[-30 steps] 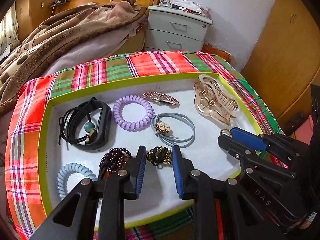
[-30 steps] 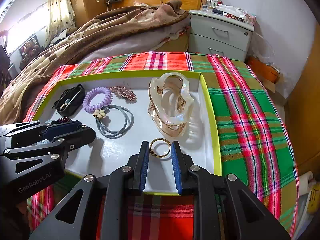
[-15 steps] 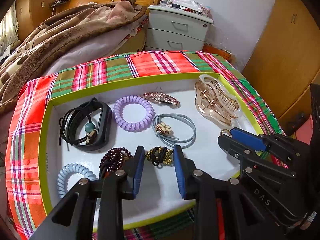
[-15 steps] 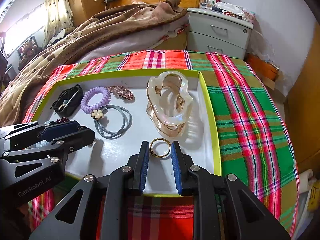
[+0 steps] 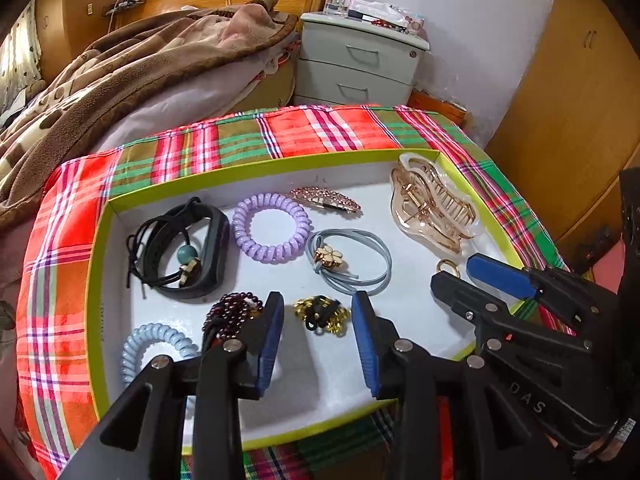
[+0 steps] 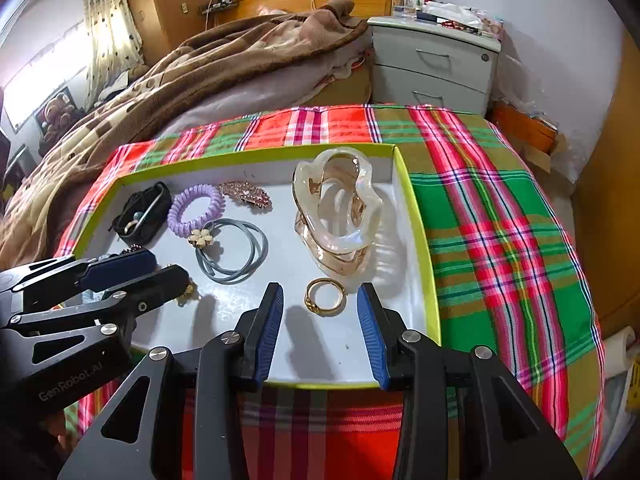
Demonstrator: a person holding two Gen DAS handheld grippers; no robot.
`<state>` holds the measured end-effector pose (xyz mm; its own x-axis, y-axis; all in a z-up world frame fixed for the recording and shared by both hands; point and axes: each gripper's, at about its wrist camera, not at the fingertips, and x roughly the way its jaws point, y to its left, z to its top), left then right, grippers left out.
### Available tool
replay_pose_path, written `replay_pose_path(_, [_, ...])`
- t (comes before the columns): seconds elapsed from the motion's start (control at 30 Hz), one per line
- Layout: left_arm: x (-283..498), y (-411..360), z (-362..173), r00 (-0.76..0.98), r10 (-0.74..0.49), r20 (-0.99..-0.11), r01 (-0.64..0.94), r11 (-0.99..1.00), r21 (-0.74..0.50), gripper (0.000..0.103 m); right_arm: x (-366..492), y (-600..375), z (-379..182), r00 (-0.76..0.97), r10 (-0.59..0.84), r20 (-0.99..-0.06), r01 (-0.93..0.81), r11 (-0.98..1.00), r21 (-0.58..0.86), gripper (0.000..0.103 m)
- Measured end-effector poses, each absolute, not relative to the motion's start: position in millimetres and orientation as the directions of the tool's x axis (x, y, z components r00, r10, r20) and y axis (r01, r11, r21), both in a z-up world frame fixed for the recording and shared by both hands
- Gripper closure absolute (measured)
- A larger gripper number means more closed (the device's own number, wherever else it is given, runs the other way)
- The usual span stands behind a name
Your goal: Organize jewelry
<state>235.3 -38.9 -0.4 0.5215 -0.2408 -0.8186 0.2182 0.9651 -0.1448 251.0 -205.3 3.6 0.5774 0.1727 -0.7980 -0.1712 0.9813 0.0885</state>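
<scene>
Both grippers hang over the tray (image 6: pixel 420 216) with jaws opening, the left gripper (image 5: pixel 318 308) letting a gold-and-black hair tie (image 5: pixel 321 315) lie free, the right gripper (image 6: pixel 320 300) likewise releasing a gold ring (image 6: pixel 325 297), apparently each piece's sorted spot

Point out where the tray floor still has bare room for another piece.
Bare floor: the near strip of the tray between the gold ring and the near rim, and between the grey flower tie and claw clip. The tray's left half is crowded.
</scene>
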Motion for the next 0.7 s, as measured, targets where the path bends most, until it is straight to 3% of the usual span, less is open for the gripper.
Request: replay_pose_path(0.7, [152,-19,39,0.681,-0.109,-0.724,0.071,0.994,-0.083,0.061,170,-191,44,0.703,0.186,-0.687,-0.189,0.979,0.072,0.063])
